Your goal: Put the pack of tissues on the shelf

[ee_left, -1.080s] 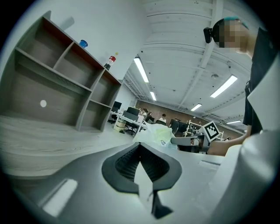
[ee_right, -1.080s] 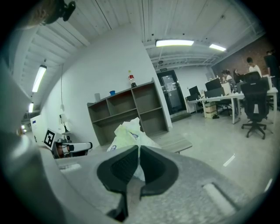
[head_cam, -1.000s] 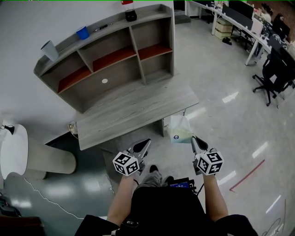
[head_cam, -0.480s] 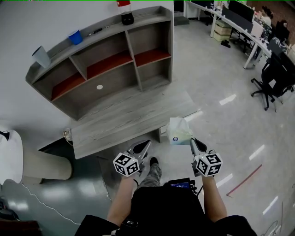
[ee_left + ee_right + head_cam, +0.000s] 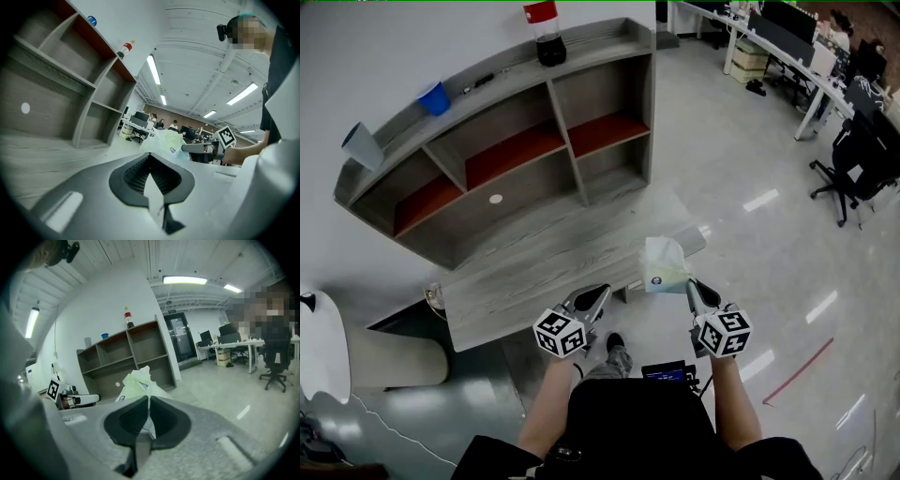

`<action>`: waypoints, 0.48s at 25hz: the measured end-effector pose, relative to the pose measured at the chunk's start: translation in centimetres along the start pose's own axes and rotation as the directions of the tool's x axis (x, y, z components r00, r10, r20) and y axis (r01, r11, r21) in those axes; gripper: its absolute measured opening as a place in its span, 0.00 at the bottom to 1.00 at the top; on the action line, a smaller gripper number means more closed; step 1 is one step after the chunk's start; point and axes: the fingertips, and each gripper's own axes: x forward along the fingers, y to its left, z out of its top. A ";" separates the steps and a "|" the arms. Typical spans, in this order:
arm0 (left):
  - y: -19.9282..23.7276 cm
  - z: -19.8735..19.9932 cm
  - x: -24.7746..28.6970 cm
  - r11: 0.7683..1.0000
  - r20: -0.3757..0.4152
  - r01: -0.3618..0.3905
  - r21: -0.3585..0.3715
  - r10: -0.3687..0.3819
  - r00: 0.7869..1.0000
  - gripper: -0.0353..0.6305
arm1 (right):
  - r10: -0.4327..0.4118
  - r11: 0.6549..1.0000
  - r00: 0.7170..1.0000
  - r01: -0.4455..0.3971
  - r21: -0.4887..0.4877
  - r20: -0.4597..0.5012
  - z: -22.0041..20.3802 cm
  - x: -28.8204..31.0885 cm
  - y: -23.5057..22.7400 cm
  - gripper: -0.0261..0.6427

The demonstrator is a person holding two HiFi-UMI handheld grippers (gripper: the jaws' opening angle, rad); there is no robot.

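I am closing in on the worktop [image 5: 544,272] with both tongs held out ahead of me, and that approach is what is changing. A second ago the pack of tissues [image 5: 664,265] was hanging over the floor [image 5: 750,159], short of the worktop's front edge; now it is hanging just over the worktop's front right corner. The shelf [image 5: 516,141] standing along the back edge is also drawing nearer in the head view. My right tongs [image 5: 692,286] are staying clamped on the pack, pinching it by its lower end so that the crumpled top is sticking up and forward past the tips. The grip is not shifting as I go. My left tongs [image 5: 598,292] are travelling alongside with their jaws together and nothing between them, over the front edge near the middle. Nothing on the shelf is moving: the bottle [image 5: 546,30], the blue cup [image 5: 434,97] and the grey cup [image 5: 359,145] are standing on its top board, and the compartments below are looking bare. I am judging the carry as well under way but the placing as not yet begun, since the pack is well apart from any compartment. The right-hand compartments are lying nearest my right tongs, so I am expecting to reach across the worktop towards those before letting go.
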 end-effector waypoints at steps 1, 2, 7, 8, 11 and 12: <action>0.6 0.3 0.3 1.000 -0.002 0.003 0.002 -0.003 1.000 0.05 | -0.001 1.000 1.000 0.001 0.000 -0.001 0.3 0.7 0.0 0.05; 1.2 0.7 0.7 1.000 -0.003 0.003 0.004 -0.003 1.000 0.05 | -0.001 1.000 1.000 0.001 -0.001 -0.002 0.6 1.4 0.0 0.05; 4.7 2.9 2.1 1.000 0.000 0.000 0.021 0.000 1.000 0.05 | -0.003 1.000 1.000 0.003 -0.010 0.000 2.3 5.1 0.3 0.05; 5.2 3.2 2.3 1.000 0.001 0.006 0.021 -0.006 1.000 0.05 | -0.003 1.000 1.000 0.003 -0.012 -0.001 2.6 5.7 0.3 0.05; 7.0 4.2 3.0 1.000 0.003 0.017 0.022 -0.017 1.000 0.05 | -0.006 1.000 1.000 0.006 -0.020 -0.001 3.5 7.9 0.4 0.05; 7.6 4.4 3.3 1.000 0.002 0.021 0.021 -0.021 1.000 0.05 | -0.007 1.000 1.000 0.007 -0.022 0.000 3.8 8.5 0.5 0.05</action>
